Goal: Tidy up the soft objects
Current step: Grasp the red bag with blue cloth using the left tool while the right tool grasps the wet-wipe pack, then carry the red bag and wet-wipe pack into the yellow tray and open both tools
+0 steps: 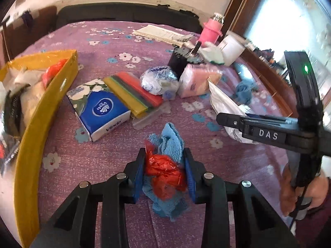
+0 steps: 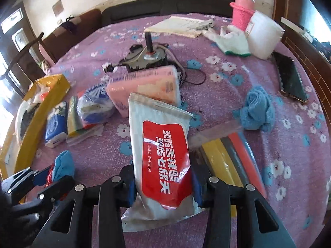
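The left tool (image 1: 164, 173) has its blue pads pressed against a crumpled red plastic bag (image 1: 163, 175) bundled with a light blue terry cloth (image 1: 170, 138), the bundle resting on the purple flower-print bedspread (image 1: 103, 157). The right tool (image 2: 163, 184) is clamped on a white wet-wipe pouch with a red label (image 2: 163, 150), which stands up between its pads with the sealed top edge pointing away from the camera. To the left of the left tool lies a yellow cardboard box (image 1: 31, 124), open at the top and already holding white, red and dark soft things that are hard to tell apart. Just beside the box sits a blue and white tissue pack (image 1: 99, 107), touching a clear sleeve of yellow, green and red folded sheets (image 1: 134, 95). Further back lie a crumpled blue and white plastic wrapper (image 1: 159, 80) and a pink soft pack in clear film (image 1: 198, 80), side by side, with a dark motor with a shaft (image 2: 144, 60) behind the pink pack. A second light blue cloth (image 2: 257, 111) lies crumpled to the right, well apart from the others, near a dark phone (image 2: 289, 78). At the far edge of the bed stand a pink cup-shaped holder with a metal-topped bottle (image 2: 242, 14), a white knit glove with a green cuff (image 2: 231, 39) and a white container (image 2: 262, 37), close together. A person's hand (image 1: 300, 190) grips the handle of the right tool.
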The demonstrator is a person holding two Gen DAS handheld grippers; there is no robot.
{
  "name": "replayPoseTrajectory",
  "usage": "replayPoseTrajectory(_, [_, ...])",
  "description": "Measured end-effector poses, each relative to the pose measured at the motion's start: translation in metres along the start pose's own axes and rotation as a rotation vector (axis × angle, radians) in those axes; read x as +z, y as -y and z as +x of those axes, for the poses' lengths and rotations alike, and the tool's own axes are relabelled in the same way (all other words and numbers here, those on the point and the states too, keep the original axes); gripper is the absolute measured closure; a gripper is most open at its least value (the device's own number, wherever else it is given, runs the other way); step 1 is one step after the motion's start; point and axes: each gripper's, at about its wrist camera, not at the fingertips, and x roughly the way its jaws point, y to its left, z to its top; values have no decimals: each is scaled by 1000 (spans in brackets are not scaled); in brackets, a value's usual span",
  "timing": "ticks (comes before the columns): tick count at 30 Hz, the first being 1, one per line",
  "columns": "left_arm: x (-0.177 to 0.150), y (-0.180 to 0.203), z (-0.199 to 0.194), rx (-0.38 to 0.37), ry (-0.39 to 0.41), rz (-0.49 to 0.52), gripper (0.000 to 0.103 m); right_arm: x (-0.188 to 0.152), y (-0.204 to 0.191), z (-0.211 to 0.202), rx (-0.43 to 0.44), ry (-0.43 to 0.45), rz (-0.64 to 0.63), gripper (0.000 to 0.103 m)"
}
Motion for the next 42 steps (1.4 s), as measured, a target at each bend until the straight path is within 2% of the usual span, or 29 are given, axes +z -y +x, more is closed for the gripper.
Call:
replayPoseTrajectory(7, [-6, 2, -36, -46, 57, 11, 70, -9, -3, -43, 50, 70, 4, 58])
replayPoseTrajectory(13, [-9, -29, -89, -72, 122, -67, 70, -15, -27, -65, 77, 95, -33, 58])
replayPoseTrajectory(16, [-9, -57, -117, -27, 160, -102, 70, -17, -46, -72, 110, 94, -54, 58])
replayPoseTrajectory(19, [-10, -96, -143, 70, 190, -144, 70, -18, -69, -73, 147, 94, -78, 58])
replayPoseTrajectory(23, [-11, -147, -162, 177, 184, -221, 69, -15, -104, -69, 199, 83, -121, 58])
replayPoseTrajectory(27, [-7, -182, -166, 274, 175, -249, 69, -12, -145, -59, 260, 55, -165, 57])
replayPoseTrajectory(35, [12, -238, -139, 369, 110, -285, 69, -11, -225, -36, 365, -19, -250, 57])
replayPoseTrajectory(38, [13, -254, -130, 348, 84, -325, 66, -10, -249, -29, 392, -42, -285, 57])
replayPoseTrajectory(41, [9, -263, -135, 304, 102, -367, 64, -9, -274, -20, 419, -71, -313, 57])
replayPoseTrajectory(42, [7, -262, -138, 292, 113, -371, 56, -10, -283, -16, 428, -85, -322, 57])
